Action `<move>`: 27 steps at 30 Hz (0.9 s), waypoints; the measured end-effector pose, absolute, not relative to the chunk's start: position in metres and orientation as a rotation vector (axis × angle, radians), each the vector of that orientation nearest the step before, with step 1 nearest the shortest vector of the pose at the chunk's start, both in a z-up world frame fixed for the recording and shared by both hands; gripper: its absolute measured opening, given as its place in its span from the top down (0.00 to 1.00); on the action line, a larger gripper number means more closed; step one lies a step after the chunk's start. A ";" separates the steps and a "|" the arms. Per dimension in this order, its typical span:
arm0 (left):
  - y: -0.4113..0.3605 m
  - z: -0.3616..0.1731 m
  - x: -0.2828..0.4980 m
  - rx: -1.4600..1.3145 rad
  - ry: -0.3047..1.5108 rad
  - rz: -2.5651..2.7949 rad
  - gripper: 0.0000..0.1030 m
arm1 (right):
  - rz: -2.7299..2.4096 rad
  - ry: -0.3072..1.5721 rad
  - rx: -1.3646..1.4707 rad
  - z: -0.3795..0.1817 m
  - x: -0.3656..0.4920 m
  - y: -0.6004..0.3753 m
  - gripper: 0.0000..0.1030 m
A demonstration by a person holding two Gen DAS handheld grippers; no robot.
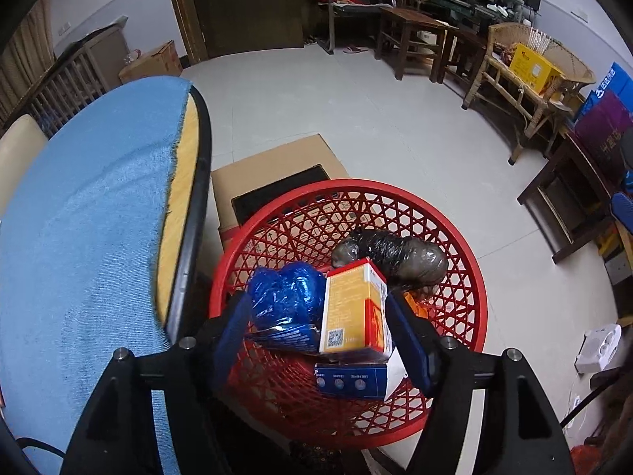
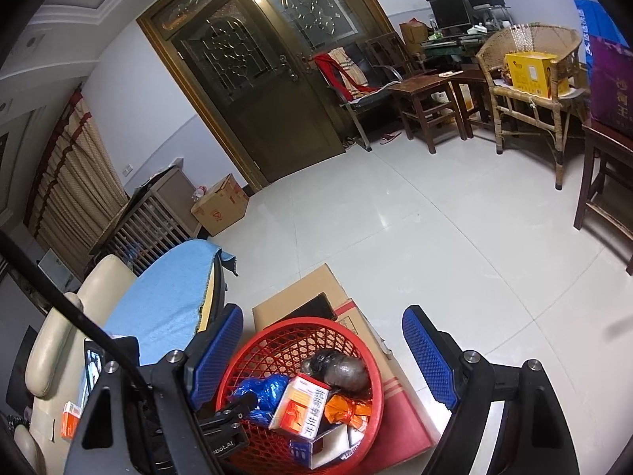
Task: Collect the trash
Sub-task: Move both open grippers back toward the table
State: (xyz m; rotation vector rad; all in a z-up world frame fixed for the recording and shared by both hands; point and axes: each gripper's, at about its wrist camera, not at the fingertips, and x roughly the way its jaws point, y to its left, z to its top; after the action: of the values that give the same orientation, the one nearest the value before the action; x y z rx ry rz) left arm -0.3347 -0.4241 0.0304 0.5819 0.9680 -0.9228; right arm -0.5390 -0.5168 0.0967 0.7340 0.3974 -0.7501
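The left gripper [image 1: 318,316] hangs over the red basket [image 1: 467,277] with its jaws spread wide, holding nothing (an orange-and-white box [image 1: 354,308] lies in the basket between them). The right gripper [image 2: 322,352] is likewise wide open, empty, above the basket.

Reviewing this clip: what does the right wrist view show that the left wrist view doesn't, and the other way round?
Only the right wrist view shows the full glass-panelled double door, the curtain, an orange-and-white box lying off to the left, and the left gripper reaching into the basket.

Only the left wrist view shows the white power strip on the floor.

Both show the red basket with its orange medicine box, blue bag and black wrapped bundle, plus the blue towel.
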 end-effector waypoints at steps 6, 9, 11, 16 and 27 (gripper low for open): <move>-0.394 0.055 -0.322 0.525 0.912 -0.897 0.31 | -0.722 0.429 0.695 0.101 -0.525 -0.502 0.17; -0.376 0.067 -0.316 0.492 0.883 -0.878 0.28 | -0.700 0.450 0.665 0.104 -0.516 -0.487 0.17; -0.358 0.077 -0.312 0.465 0.855 -0.858 0.24 | -0.684 0.465 0.644 0.105 -0.510 -0.476 0.17; -0.313 0.099 -0.304 0.397 0.794 -0.805 0.17 | -0.630 0.504 0.580 0.110 -0.492 -0.441 0.17; -0.226 0.106 -0.290 0.282 0.779 -0.723 0.17 | -0.675 0.658 0.431 0.083 -0.478 -0.379 0.04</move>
State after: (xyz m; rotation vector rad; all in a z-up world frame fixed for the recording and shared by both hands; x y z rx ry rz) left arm -0.2903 -0.2262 0.1061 0.2817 0.7789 -0.7227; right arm -0.4782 -0.3793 0.0834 0.4306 0.6577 -0.6753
